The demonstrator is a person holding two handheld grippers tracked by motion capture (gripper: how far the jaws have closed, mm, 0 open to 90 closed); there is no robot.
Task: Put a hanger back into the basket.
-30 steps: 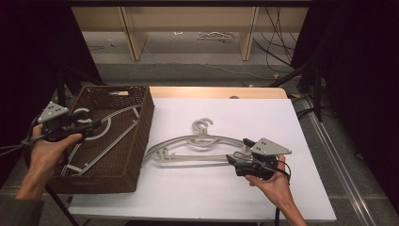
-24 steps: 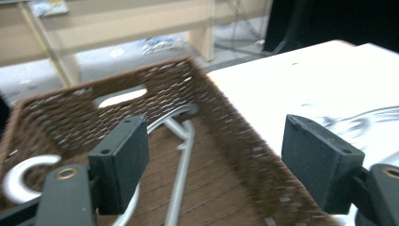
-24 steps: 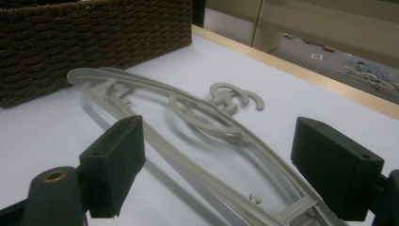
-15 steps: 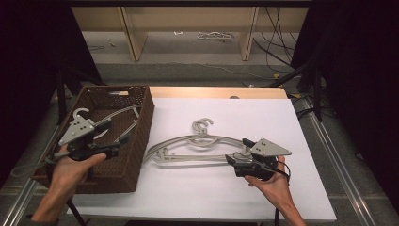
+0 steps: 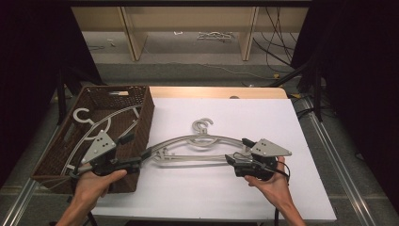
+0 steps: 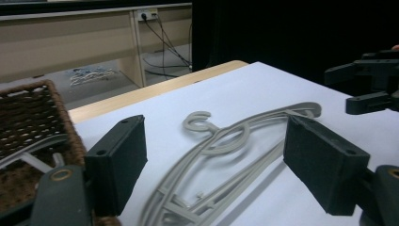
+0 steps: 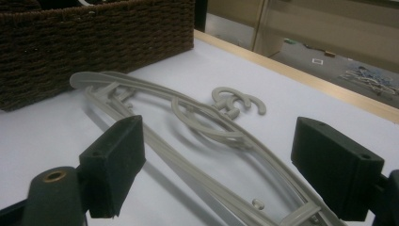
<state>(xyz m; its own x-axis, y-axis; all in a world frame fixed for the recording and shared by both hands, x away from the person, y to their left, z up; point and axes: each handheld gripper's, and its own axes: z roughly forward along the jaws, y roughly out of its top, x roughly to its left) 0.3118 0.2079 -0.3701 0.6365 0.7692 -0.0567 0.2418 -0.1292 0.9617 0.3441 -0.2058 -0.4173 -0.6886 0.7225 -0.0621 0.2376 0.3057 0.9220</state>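
Two grey plastic hangers [image 5: 202, 140] lie stacked on the white tabletop [image 5: 282, 197], hooks pointing away from me. My left gripper [image 5: 135, 147] hovers at the basket's near right corner, aimed at the hangers' left end. It is open, its jaws have just been opening, and nothing is pressed between them. In the left gripper view the hangers [image 6: 221, 146] lie ahead between the open gripper's [image 6: 219, 169] pads. My right gripper [image 5: 237, 150] rests open at the hangers' right end. In the right gripper view that end [image 7: 282, 207] runs between its [image 7: 230, 174] spread pads, which stand clear of it.
A dark woven basket [image 5: 146, 108] stands at the table's left edge with another grey hanger [image 5: 94, 122] lying inside it. Its wall [image 7: 94, 33] rises beyond the hangers in the right gripper view. Shelving and cables sit on the floor behind the table.
My left hand has swung from the basket's far left side, across it, to its near right corner by the hangers. The right hand has stayed put.
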